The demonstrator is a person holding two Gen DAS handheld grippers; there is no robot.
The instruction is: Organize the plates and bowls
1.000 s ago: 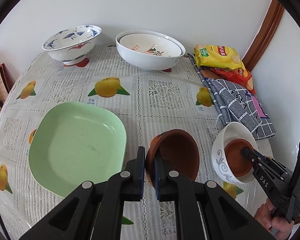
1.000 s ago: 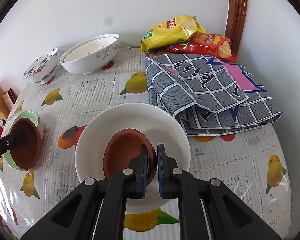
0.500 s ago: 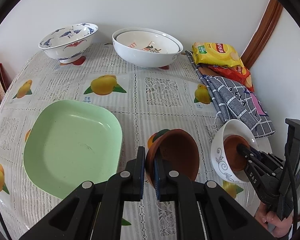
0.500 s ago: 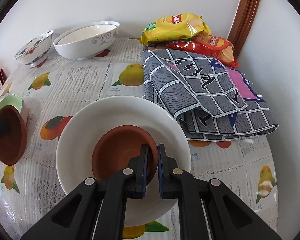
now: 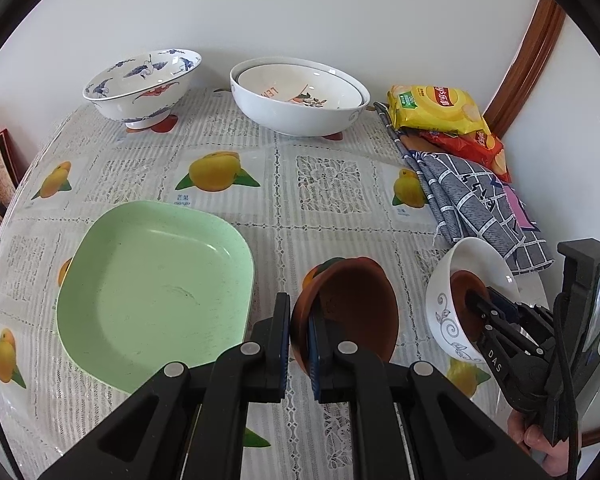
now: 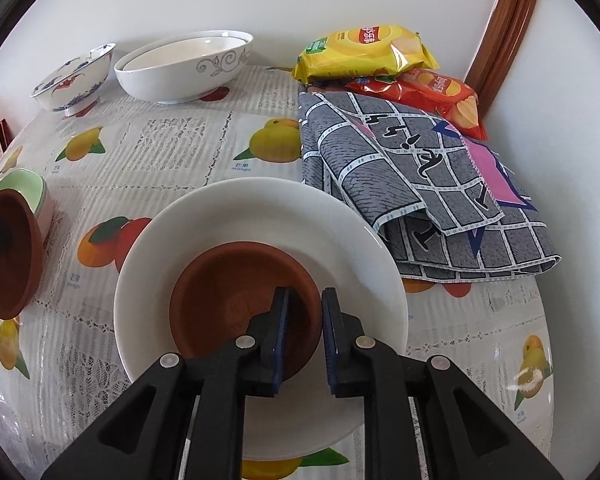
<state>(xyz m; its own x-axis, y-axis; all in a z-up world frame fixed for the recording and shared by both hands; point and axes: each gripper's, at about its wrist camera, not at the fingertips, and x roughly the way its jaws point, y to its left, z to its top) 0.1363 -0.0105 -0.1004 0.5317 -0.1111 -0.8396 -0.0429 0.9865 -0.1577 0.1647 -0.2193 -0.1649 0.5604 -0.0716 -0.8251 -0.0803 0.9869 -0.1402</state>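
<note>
Left brown bowl (image 5: 348, 312): tilted above the worktop (image 5: 284, 168), just right of the green plate (image 5: 152, 300), its near rim pinched.
Left gripper (image 5: 299, 338): fingers (image 5: 281, 340) clamped on that rim, one outside, one inside.
Right brown bowl (image 6: 240, 304): nested inside the white bowl (image 6: 260, 240) near the scene's right edge.
Right gripper (image 6: 305, 340): fingers (image 6: 279, 332) slightly apart; the left one sits inside the brown bowl, the right one (image 6: 331, 340) over the white bowl's inner wall. Whether they press the two rims, I cannot tell.
Far side: blue-patterned bowl (image 5: 142, 86) at left, two large stacked white bowls (image 5: 300, 98) beside it.
Right side: checked cloth (image 6: 412, 184), with yellow chip bag (image 6: 364, 52) and red chip bag (image 6: 432, 92) beyond.
Left wrist view only: the white bowl's grey scroll pattern, tilted, with the right gripper (image 5: 480, 306) reaching into it.
Right wrist view only: the cloth's pink patch.
</note>
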